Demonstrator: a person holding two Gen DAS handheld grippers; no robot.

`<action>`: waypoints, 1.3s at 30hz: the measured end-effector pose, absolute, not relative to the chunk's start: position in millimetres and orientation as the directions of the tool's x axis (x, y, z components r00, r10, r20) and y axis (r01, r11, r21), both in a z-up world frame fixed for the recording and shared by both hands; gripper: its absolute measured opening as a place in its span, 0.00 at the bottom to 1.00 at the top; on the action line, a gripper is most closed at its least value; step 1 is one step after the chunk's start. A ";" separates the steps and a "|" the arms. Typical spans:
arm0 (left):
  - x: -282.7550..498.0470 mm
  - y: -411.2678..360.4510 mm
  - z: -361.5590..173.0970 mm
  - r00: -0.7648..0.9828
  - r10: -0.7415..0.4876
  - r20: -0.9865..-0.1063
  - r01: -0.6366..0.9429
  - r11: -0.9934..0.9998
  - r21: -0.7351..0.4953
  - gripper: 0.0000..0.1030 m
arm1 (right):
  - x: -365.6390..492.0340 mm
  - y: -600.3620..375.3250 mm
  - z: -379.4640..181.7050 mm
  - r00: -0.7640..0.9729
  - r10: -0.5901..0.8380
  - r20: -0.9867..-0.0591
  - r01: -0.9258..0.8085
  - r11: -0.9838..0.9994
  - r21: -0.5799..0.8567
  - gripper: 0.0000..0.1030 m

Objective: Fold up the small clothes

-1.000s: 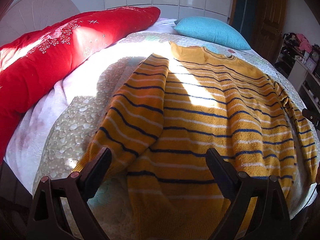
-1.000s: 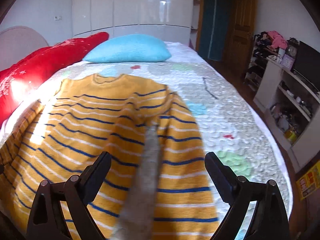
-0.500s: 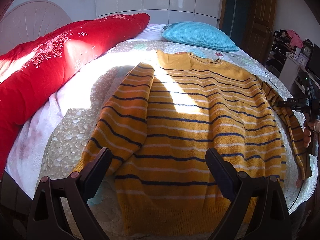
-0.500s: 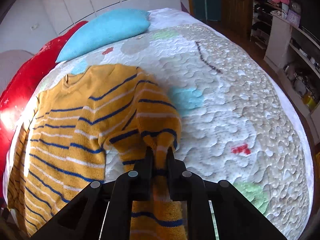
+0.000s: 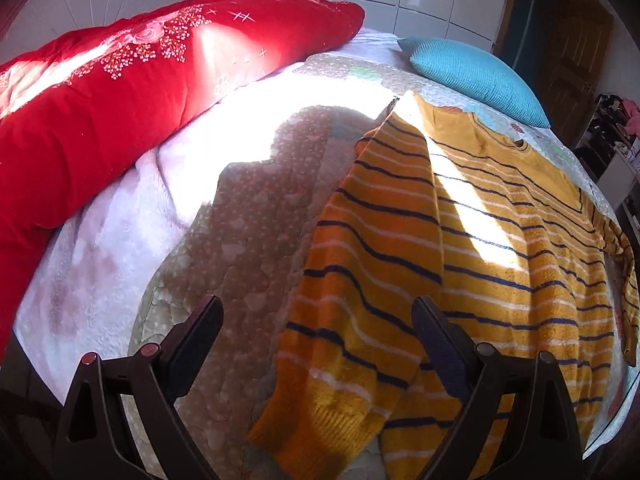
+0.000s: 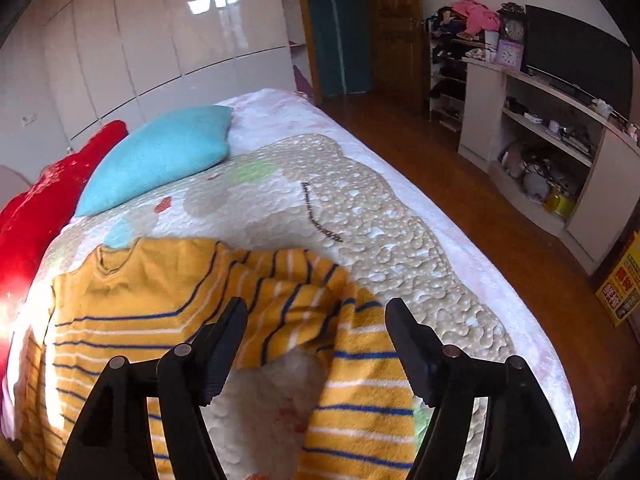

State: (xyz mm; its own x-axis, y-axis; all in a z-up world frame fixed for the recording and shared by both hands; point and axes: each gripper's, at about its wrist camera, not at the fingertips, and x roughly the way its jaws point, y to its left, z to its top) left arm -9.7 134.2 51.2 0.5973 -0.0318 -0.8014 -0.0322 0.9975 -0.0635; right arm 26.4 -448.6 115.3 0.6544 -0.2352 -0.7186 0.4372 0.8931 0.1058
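Note:
A yellow sweater with navy and white stripes (image 5: 500,240) lies flat on the quilted bed, neck toward the pillows. Its left sleeve (image 5: 360,280) lies folded along the body, cuff near the bed's front edge. My left gripper (image 5: 316,336) is open and empty, just above that sleeve's lower part. In the right wrist view the sweater (image 6: 132,312) has its right sleeve (image 6: 360,392) bunched and looped out to the side. My right gripper (image 6: 316,340) is open and empty above that bunched sleeve.
A long red bolster (image 5: 120,92) lies along the bed's left side. A turquoise pillow (image 5: 472,76) sits at the head. A white shelf unit with a TV (image 6: 560,120) stands right of the bed, across a wooden floor (image 6: 500,232).
My right gripper was shut on the right sleeve half a second ago; it has let go and stands open. My left gripper moved left and nearer, over the left sleeve.

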 end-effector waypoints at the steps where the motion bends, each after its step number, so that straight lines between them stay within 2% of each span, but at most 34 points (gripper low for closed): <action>1: -5.7 134.2 46.2 0.578 -0.039 -0.815 -0.026 0.997 -0.066 0.89 | 21.7 -436.9 114.6 0.658 -0.214 -0.722 0.408 0.907 0.104 0.74; 2: -3.0 133.0 42.7 0.564 -0.065 -0.823 -0.009 0.996 -0.085 0.81 | 16.9 -425.3 112.8 0.659 -0.196 -0.727 0.384 0.918 0.101 0.74; 4: 3.5 126.1 33.2 0.506 -0.112 -0.855 0.033 0.993 -0.111 0.08 | 8.4 -405.0 106.6 0.656 -0.163 -0.737 0.345 0.933 0.100 0.74; 8: 11.0 134.6 41.1 0.536 -0.051 -0.843 -0.013 0.998 -0.068 0.06 | -3.6 -370.8 93.6 0.647 -0.124 -0.752 0.276 0.958 0.080 0.73; 12: 28.3 189.7 72.6 0.601 0.122 -0.790 -0.225 0.974 -0.020 0.06 | -14.6 -345.8 84.4 0.645 -0.093 -0.759 0.226 0.971 0.073 0.73; 14: 31.0 212.7 84.1 0.610 0.149 -0.778 -0.279 0.960 -0.036 0.07 | -19.5 -339.9 79.8 0.640 -0.066 -0.766 0.215 0.972 0.096 0.73; 17: 12.4 217.4 96.2 0.642 0.088 -0.762 -0.246 0.965 -0.096 0.11 | -34.8 -335.6 71.7 0.627 0.038 -0.778 0.178 0.965 0.190 0.73; 18: 3.5 212.7 97.2 0.649 0.048 -0.759 -0.211 0.970 -0.118 0.20 | -42.3 -333.6 67.0 0.619 0.083 -0.781 0.161 0.960 0.230 0.73; 19: -5.8 206.4 96.1 0.649 0.002 -0.761 -0.172 0.975 -0.144 0.34 | -48.7 -331.8 61.4 0.605 0.128 -0.786 0.148 0.952 0.268 0.73; 21: -25.2 190.8 89.2 0.639 -0.096 -0.764 -0.100 0.974 -0.206 0.52 | -61.4 -327.7 47.3 0.570 0.215 -0.793 0.132 0.928 0.347 0.73; 25: -55.1 151.8 59.8 0.552 -0.250 -0.795 0.024 0.958 -0.285 0.53 | -90.4 -311.4 24.6 0.535 0.326 -0.780 0.102 0.891 0.442 0.73; 30: -68.0 109.3 29.7 0.471 -0.327 -0.819 0.109 0.943 -0.314 0.53 | -106.9 -276.4 15.4 0.558 0.302 -0.773 0.061 0.914 0.401 0.75; 31: -69.0 101.3 28.2 0.478 -0.318 -0.819 0.114 0.947 -0.301 0.54 | -106.6 -269.8 15.4 0.564 0.309 -0.766 0.048 0.914 0.404 0.71; 32: -68.7 94.4 27.7 0.485 -0.304 -0.820 0.115 0.952 -0.284 0.54 | -104.9 -264.9 15.3 0.568 0.323 -0.757 0.038 0.909 0.416 0.53; 33: -66.3 88.5 26.7 0.482 -0.289 -0.827 0.109 0.956 -0.271 0.36 | -102.8 -262.3 15.4 0.564 0.337 -0.754 0.035 0.902 0.430 0.39; 34: -63.7 84.3 25.8 0.470 -0.278 -0.838 0.100 0.960 -0.263 0.10 | -100.0 -261.5 14.5 0.559 0.347 -0.753 0.036 0.897 0.440 0.18; 35: -62.5 82.2 27.0 0.458 -0.285 -0.842 0.089 0.957 -0.275 0.08 | -97.8 -264.9 14.5 0.557 0.362 -0.747 0.045 0.886 0.462 0.09; 37: -69.1 82.1 38.3 0.482 -0.276 -0.832 0.081 0.959 -0.272 0.08 | -101.2 -281.7 16.1 0.561 0.430 -0.707 0.066 0.829 0.556 0.09; 39: -85.0 82.7 54.8 0.516 -0.257 -0.817 0.098 0.965 -0.241 0.08 | -116.6 -300.7 25.3 0.571 0.446 -0.690 0.069 0.811 0.581 0.09</action>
State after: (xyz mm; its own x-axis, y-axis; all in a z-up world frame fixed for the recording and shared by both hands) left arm -85.0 82.7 54.8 0.5159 -0.2570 -0.8172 0.0984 0.9654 -0.2414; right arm -116.6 -300.7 25.3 0.5706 0.4456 -0.6898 0.0688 0.8111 0.5808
